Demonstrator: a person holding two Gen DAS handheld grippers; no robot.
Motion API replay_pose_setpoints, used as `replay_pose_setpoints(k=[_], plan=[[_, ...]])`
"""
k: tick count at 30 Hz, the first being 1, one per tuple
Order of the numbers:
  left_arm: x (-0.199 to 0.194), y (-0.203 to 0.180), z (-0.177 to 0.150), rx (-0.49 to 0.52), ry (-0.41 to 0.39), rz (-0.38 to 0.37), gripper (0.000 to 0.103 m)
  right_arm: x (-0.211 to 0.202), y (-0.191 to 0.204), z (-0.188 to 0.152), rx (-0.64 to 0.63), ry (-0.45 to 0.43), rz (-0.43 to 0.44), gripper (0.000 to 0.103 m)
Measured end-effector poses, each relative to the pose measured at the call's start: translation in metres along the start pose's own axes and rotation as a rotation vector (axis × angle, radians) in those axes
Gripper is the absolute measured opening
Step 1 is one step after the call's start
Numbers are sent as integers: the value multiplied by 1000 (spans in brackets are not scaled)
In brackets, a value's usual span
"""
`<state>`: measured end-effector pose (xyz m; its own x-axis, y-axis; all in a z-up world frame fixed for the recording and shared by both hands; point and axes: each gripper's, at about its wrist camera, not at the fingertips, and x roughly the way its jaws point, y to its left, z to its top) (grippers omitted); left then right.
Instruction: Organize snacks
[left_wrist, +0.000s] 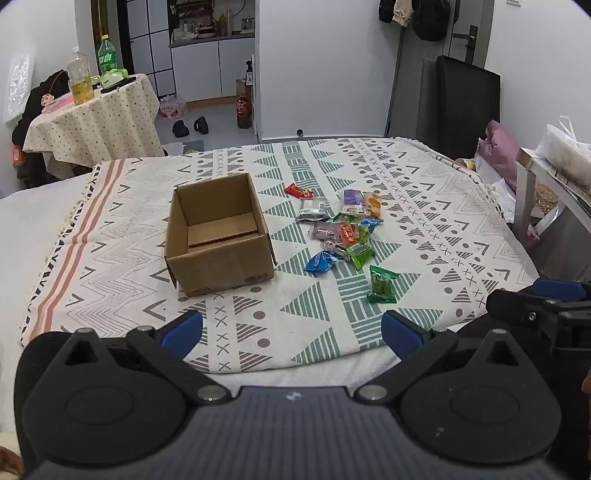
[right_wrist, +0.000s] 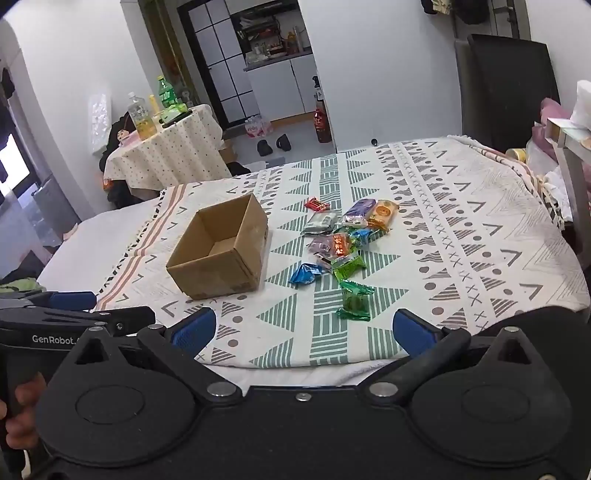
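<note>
both tongs, left tongs (left_wrist: 291, 330) and right tongs (right_wrist: 302, 328), hang apart and empty over the bed's near edge. the cardboard box (left_wrist: 218, 236) sits open on the patterned blanket (left_wrist: 424, 206); the snack pile (left_wrist: 340, 229) lies just beside it at 3 o'clock, one green packet (left_wrist: 382, 285) nearest.

The open brown corrugated-cardboard box (left_wrist: 218, 236) looks matt and slightly scuffed. It sits on a woven cotton-like bedspread with grey, green and pink geometric print (left_wrist: 369, 314), soft and dull. The small snack packets in green, blue, orange and purple (left_wrist: 343, 236) are crinkled, glossy plastic film. Both grippers are matt black plastic with shiny metal pivot pins, and their blue fingertips (right_wrist: 194, 330) look rubbery.
</note>
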<state>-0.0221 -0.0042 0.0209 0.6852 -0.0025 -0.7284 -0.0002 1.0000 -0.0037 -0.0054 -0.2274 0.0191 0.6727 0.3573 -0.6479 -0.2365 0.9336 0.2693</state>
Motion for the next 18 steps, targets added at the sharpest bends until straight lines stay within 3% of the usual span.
replay_pose_setpoints(k=[18], plan=[[-8,9,-6,-29,-12,-7,102,-3,14,0,-70,1,-17,103]])
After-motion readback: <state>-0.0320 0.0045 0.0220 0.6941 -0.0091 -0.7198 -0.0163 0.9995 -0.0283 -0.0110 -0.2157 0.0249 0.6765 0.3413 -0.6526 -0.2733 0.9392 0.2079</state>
